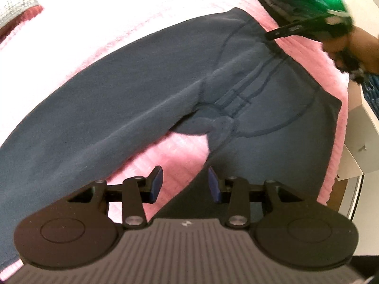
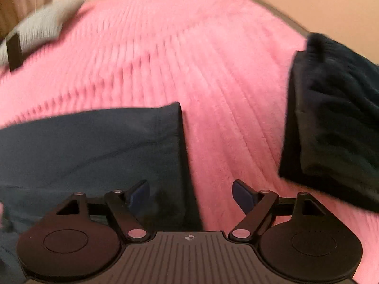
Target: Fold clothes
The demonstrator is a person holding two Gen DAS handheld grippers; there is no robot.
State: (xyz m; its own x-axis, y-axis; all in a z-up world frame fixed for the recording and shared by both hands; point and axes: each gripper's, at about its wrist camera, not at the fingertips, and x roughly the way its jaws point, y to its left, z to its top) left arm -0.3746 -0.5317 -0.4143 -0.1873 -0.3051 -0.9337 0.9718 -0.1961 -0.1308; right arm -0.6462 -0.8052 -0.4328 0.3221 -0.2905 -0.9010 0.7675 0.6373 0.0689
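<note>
Your left gripper (image 1: 185, 184) hangs low over the pink ribbed blanket (image 1: 184, 146), its blue-padded fingers (image 1: 157, 177) spread apart with nothing between them; the left pad sits over bare blanket and the right pad over the dark fabric of the navy trousers (image 1: 113, 90). Those trousers lie flat across the blanket in your left wrist view, the two legs splayed towards the lower left and the lower middle, the crotch seam bunched just ahead of your fingers and the waistband running off to the upper right. At that waistband you can see your right gripper (image 1: 272, 34) from outside, a dark finger tip reaching to the trouser edge under a green light, with your hand (image 1: 355, 45) behind it; from here it is too blurred to tell whether the tip touches the cloth. In your right wrist view the right gripper (image 2: 190, 196) shows its fingers (image 2: 241, 195) wide apart and holding nothing, the left one over the trousers (image 2: 94, 146) and the right one over bare blanket (image 2: 213, 59), with the straight edge of the garment running between them. A folded dark stack of clothes (image 2: 331, 118) rests on the blanket well to the right of that edge, near the wall. A grey knitted cloth (image 2: 42, 26) lies at the far left corner of the blanket, apart from everything else. A pale box (image 1: 357, 127) stands off the right edge of the blanket in your left view.
</note>
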